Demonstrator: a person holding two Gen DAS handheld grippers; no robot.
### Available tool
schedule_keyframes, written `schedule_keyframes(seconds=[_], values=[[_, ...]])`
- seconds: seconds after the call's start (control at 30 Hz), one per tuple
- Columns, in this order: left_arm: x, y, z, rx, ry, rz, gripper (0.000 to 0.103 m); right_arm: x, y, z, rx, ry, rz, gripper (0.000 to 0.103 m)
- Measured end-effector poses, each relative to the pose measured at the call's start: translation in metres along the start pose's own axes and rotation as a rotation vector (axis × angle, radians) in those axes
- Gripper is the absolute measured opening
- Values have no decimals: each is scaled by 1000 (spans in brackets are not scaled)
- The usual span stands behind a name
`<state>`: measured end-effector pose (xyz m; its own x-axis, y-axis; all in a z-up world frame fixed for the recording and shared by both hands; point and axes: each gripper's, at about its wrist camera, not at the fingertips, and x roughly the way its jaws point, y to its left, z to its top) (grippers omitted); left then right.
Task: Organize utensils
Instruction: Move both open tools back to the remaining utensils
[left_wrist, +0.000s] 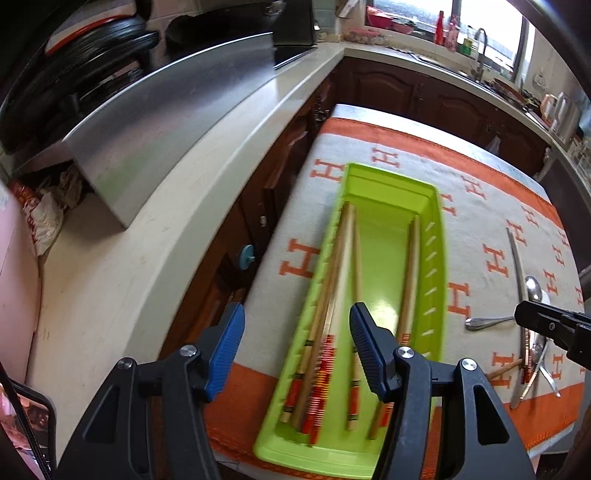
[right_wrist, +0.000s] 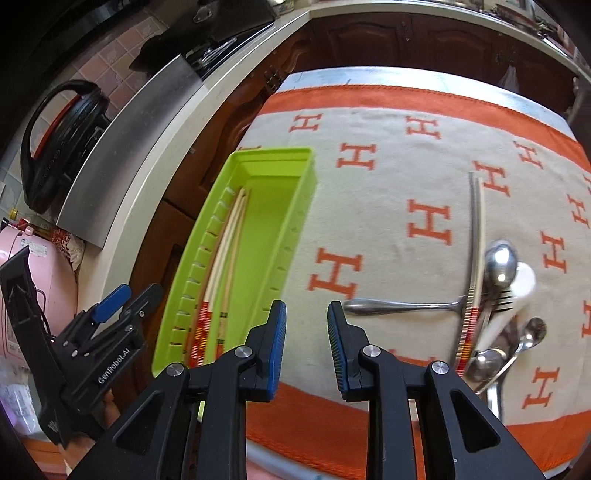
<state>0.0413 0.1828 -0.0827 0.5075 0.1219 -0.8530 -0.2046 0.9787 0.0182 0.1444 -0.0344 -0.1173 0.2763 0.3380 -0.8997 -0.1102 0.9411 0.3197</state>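
A lime-green utensil tray (left_wrist: 430, 236) (right_wrist: 299, 184) lies on the orange-and-cream cloth and holds several wooden chopsticks (left_wrist: 334, 295) (right_wrist: 225, 251) with red patterned ends. My left gripper (left_wrist: 297, 350) is open and empty, held above the tray's near end; it also shows in the right wrist view (right_wrist: 122, 310). My right gripper (right_wrist: 306, 343) is open and empty above the cloth, just right of the tray. To its right lies a pile of metal spoons (right_wrist: 500, 262), a fork (right_wrist: 402, 306), a white spoon (right_wrist: 521, 284) and chopsticks (right_wrist: 476, 236).
The cloth (right_wrist: 388, 122) covers a small table beside a cream countertop (left_wrist: 155, 236) with a steel panel (left_wrist: 166, 122). Dark wood cabinets (left_wrist: 406, 88) stand behind. A black pot lid (right_wrist: 59, 140) and a pink appliance (right_wrist: 55, 280) sit at the left.
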Motion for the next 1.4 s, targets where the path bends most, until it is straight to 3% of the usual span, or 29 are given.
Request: schedule_keyframes(seconds=[0.23, 0.57, 0.7, 1.03, 1.4], values=[[-2, -71, 13, 71, 20, -201, 57, -40, -85, -12, 44, -133, -143, 23], [34, -194, 18, 249, 143, -409, 57, -72, -186, -39, 171, -179, -165, 23], [57, -222, 19, 254, 223, -459, 39, -67, -205, -51, 208, -150, -120, 23], [89, -259, 12, 312, 285, -389, 36, -50, -221, -56, 229, -128, -75, 23], [90, -279, 6, 412, 228, -260, 34, -38, -226, -56, 226, -104, -50, 23]])
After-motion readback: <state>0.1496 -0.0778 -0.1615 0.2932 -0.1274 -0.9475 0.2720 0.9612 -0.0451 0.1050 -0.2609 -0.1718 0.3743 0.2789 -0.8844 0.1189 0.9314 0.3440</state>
